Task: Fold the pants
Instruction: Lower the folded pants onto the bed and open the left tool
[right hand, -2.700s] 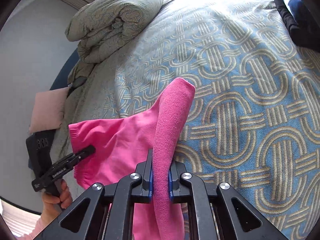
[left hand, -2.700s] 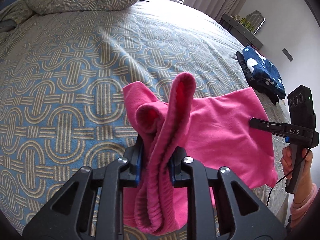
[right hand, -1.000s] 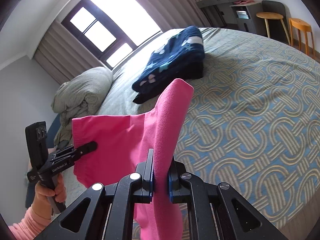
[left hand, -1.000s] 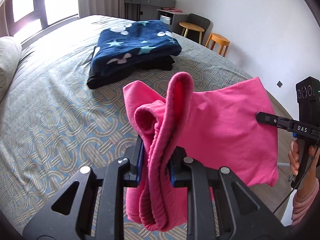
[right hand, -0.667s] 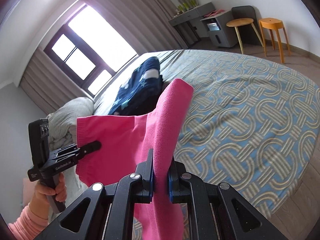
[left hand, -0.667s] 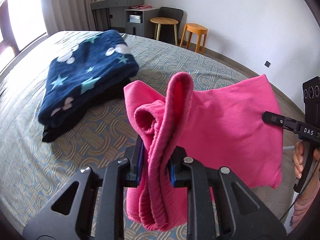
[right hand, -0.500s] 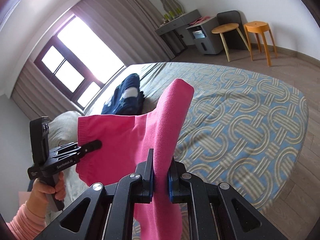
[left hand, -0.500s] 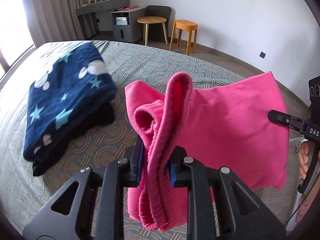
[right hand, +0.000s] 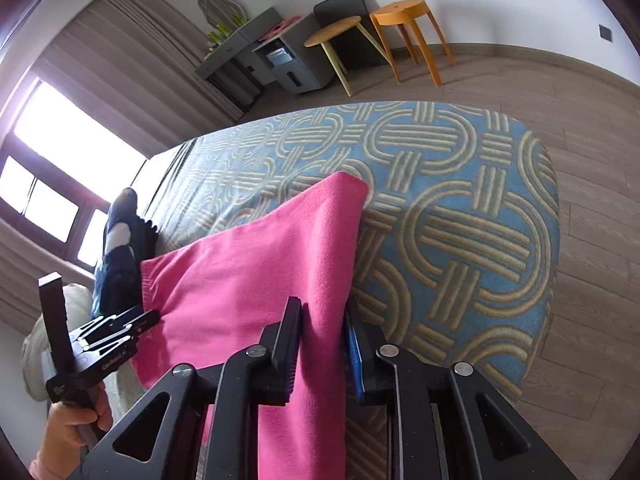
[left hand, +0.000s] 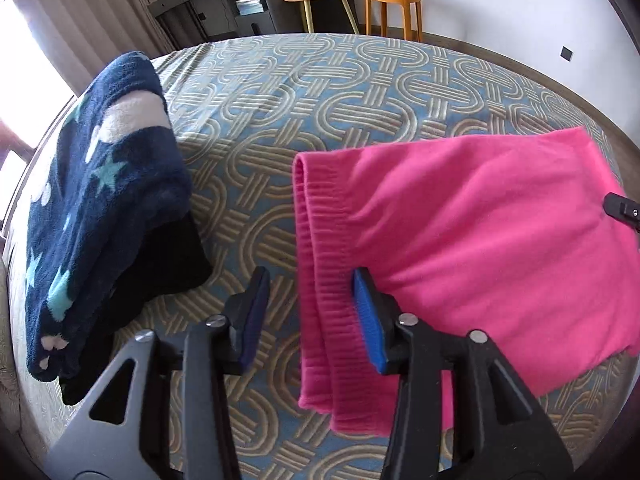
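The folded pink pants (left hand: pixel 472 240) lie on the patterned bedspread (left hand: pixel 320 92) near the bed's corner. My left gripper (left hand: pixel 308 316) is open; the ribbed waistband edge (left hand: pixel 320 280) sits between its jaws, against the right blue pad (left hand: pixel 366 316). My right gripper (right hand: pixel 320 344) is open too, with the other end of the pants (right hand: pixel 280 264) lying loose between its jaws. The left gripper also shows in the right wrist view (right hand: pixel 136 322), at the pants' far edge. The right gripper's tip shows at the left view's right edge (left hand: pixel 622 208).
A folded navy star-print fleece on a black garment (left hand: pixel 100 216) lies left of the pants. Beyond the bed stand an orange stool (left hand: pixel 394 4), a round wooden stool (left hand: pixel 320 0) and a grey desk (left hand: pixel 208 0). The bed's edge and wooden floor (right hand: pixel 592 160) are close on the right.
Both grippers carried the pants across the bed toward the corner beside the navy pile, lowered them onto the bedspread, and opened their jaws, letting the pants go.
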Demonstrator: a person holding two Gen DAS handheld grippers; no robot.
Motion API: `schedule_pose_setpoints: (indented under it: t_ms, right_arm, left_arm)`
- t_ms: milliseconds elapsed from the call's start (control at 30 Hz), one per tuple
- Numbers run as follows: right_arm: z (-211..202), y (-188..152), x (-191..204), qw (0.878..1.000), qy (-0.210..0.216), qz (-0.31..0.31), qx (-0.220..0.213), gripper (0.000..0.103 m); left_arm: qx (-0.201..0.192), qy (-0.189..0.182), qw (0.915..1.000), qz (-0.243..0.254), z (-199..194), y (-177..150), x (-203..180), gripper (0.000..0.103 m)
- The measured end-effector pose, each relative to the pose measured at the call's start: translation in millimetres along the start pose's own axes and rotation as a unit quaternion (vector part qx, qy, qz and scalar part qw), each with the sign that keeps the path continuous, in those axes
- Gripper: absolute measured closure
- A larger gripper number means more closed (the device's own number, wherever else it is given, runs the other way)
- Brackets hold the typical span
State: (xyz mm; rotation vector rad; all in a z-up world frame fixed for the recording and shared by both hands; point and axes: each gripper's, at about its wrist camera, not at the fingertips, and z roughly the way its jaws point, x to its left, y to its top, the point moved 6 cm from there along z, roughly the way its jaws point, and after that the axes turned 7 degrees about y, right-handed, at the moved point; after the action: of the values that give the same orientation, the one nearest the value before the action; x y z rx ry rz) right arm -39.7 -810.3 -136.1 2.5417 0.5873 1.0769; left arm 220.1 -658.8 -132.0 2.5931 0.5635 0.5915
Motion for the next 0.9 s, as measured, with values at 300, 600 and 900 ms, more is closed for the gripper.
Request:
schedule_pose_setpoints:
  t_ms: [300,600,900]
  right_arm:
    - [-46,-12,-4,0.997,-0.061,-0.015,-0.042,0.061]
    - [-97,-39,80,0.988,-0.045,-0.126,-0.070,0.061]
    - [-158,-84,181,0.972,0.025,-0.209,-0.102,0.059]
  left_arm:
    - [-0.028,0.059,0.9977,-0.016,-34,-3,29,0.045]
    - [-0.093,0.024,0.9924,-0.078,-125,-34,48,0.045]
    - [-0.177,0.016,0.9761,-0.125,-233,-103,72,0.029]
